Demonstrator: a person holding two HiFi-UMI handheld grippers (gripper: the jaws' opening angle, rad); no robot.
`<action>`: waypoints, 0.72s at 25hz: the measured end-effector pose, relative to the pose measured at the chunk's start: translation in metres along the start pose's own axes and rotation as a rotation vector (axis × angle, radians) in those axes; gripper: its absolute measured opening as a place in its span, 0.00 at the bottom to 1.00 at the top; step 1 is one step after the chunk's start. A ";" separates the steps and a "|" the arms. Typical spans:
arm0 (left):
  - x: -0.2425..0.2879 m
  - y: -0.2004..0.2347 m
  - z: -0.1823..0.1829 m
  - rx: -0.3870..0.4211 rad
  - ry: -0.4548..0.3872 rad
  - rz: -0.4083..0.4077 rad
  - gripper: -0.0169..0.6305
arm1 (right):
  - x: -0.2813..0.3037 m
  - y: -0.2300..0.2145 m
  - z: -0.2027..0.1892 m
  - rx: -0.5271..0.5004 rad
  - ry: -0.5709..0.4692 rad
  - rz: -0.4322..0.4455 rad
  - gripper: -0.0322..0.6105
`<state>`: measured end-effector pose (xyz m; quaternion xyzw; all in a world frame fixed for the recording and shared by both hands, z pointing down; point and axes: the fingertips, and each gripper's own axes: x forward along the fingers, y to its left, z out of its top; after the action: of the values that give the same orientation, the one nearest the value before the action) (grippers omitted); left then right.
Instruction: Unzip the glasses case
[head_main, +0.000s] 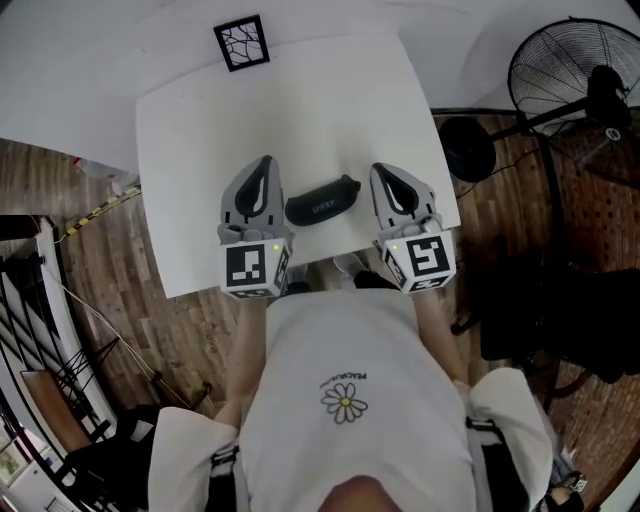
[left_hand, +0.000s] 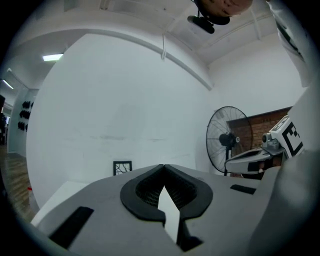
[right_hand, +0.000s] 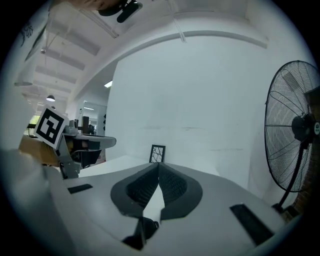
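Jaws closed tight and empty on the left gripper (head_main: 265, 161) and right gripper (head_main: 379, 170), one each side of the glasses case (head_main: 322, 203) lying on the table (head_main: 300, 100); a nudge could slide the unheld case away.

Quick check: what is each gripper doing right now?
Left gripper: closed, holding nothing.
Right gripper: closed, holding nothing.
The glasses case lies between the two, not gripped.

glasses case (head_main: 321, 201): zipper too small to tell | fan (head_main: 560, 70): cut off at right edge
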<state>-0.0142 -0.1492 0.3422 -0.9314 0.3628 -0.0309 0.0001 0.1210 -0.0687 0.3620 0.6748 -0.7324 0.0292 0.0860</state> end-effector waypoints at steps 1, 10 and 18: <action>0.002 -0.003 -0.001 0.005 0.003 -0.022 0.05 | -0.002 0.000 -0.002 0.003 0.004 -0.010 0.06; 0.003 -0.019 -0.009 0.012 0.027 -0.097 0.05 | -0.017 -0.004 -0.018 0.020 0.048 -0.049 0.06; 0.002 -0.009 -0.024 -0.020 0.068 -0.136 0.05 | -0.013 0.008 -0.036 0.039 0.113 0.003 0.06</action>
<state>-0.0080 -0.1441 0.3664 -0.9522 0.2989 -0.0588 -0.0239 0.1173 -0.0498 0.3961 0.6727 -0.7265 0.0818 0.1141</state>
